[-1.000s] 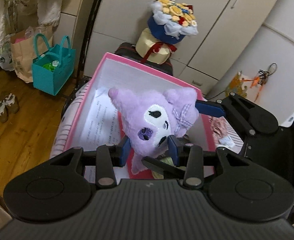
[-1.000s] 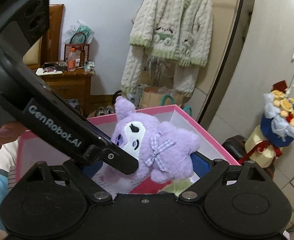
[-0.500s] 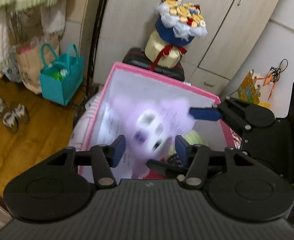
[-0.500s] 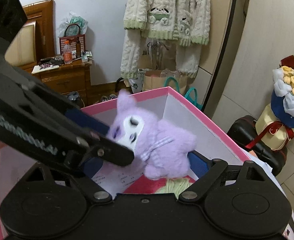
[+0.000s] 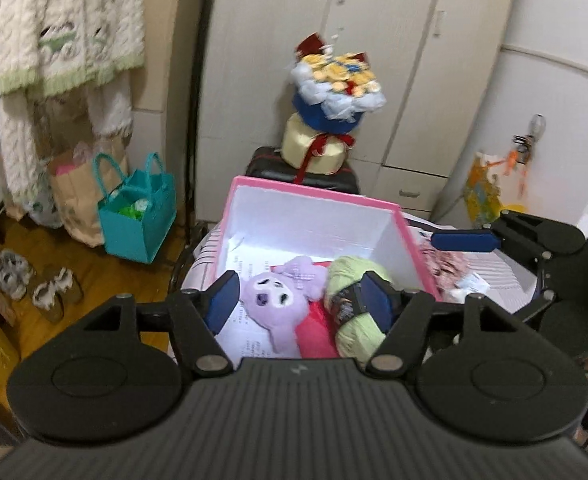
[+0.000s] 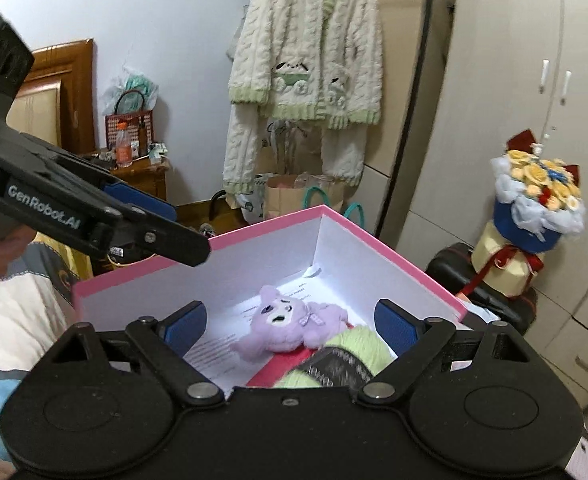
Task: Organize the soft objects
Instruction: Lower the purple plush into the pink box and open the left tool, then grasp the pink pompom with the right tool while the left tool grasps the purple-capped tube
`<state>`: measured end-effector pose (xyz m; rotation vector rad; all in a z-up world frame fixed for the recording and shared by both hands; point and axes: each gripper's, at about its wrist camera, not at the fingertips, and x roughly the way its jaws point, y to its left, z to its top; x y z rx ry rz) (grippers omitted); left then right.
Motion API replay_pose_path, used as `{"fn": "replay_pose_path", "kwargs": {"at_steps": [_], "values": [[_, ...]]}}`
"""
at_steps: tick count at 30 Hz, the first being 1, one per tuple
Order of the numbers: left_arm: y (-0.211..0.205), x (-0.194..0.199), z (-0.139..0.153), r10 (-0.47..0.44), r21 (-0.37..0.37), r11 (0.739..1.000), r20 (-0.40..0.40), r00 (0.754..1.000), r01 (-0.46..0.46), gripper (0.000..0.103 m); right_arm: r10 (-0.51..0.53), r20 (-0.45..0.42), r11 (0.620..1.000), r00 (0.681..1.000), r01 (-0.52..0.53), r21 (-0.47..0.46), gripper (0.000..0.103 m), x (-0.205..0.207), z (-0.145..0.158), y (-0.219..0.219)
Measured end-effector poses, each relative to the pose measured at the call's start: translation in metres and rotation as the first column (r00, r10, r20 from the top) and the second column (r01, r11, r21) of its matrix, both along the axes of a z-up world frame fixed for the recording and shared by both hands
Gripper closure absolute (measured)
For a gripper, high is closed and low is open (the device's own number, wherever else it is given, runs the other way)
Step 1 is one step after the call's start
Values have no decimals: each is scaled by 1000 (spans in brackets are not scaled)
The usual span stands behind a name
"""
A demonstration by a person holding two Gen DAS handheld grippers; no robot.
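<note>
purple plush (image 5: 282, 304) lies inside pink box (image 5: 314, 194) on its floor, touching green yarn ball (image 5: 354, 304) on its right. left gripper (image 5: 300, 300) above, jaws open, empty; plush sits below and between them. right gripper (image 6: 290, 324) jaws also open, empty, over the box. neither clearly nearer. plush long axis runs roughly box front-to-back, face up, head toward the left jaw.

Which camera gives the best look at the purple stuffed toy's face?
The right wrist view: the purple plush lies in the pink box, face unobstructed and sharp. The left wrist view shows it too, but blurrier, upside down and beside the green yarn.
</note>
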<state>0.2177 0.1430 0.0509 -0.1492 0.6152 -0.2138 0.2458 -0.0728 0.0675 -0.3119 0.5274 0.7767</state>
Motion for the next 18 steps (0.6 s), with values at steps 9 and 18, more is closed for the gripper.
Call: {"fn": "replay_pose_path", "kwargs": {"at_steps": [9,18], "values": [[-24,-54,22,-130,26,991,61,990,129,33,-59,-54,997,997,62,54,10,-49,26,-49],[-69,-91,24,-257,28,966,100,961,255,28,-243,11,969,970,242,55,9,-94,21,-115]]}}
